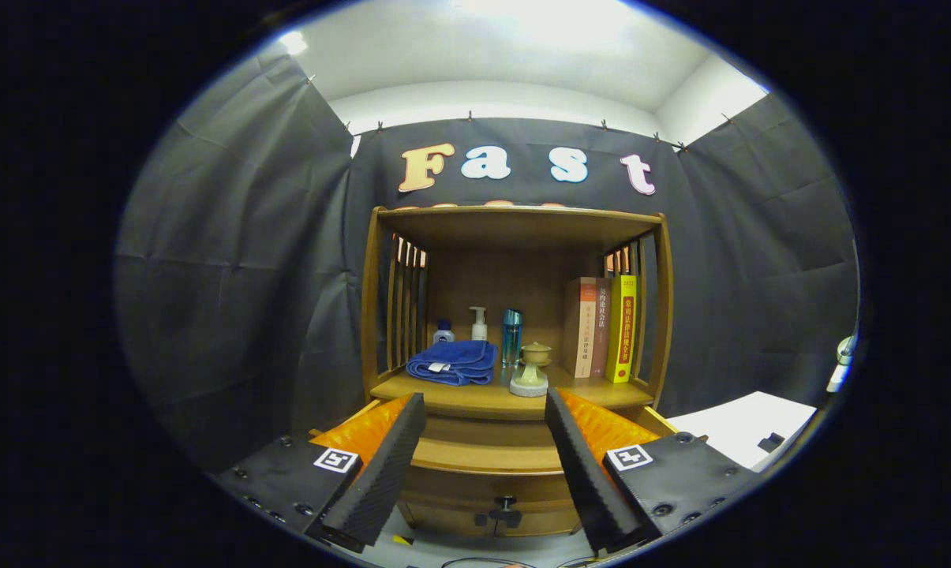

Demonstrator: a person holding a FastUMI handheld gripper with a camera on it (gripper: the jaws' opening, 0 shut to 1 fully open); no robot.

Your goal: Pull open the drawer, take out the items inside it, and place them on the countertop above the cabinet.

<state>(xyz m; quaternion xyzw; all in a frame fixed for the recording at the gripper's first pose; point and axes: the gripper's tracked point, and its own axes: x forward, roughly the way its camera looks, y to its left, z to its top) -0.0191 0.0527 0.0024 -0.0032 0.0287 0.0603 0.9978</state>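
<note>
Gripper (484,410) with fingers spread apart before the pulled-out drawer (487,456); books (601,327) with illegible spine writing stand on the countertop (475,398) beyond.

Beyond the fingers we count three upright books (601,327), three bottles (479,323), one folded blue towel (453,363) and one small lidded ceramic stand (532,367). Between the fingers we see one drawer (487,456), pulled open, and one dark knob (506,502) lower down.
</note>
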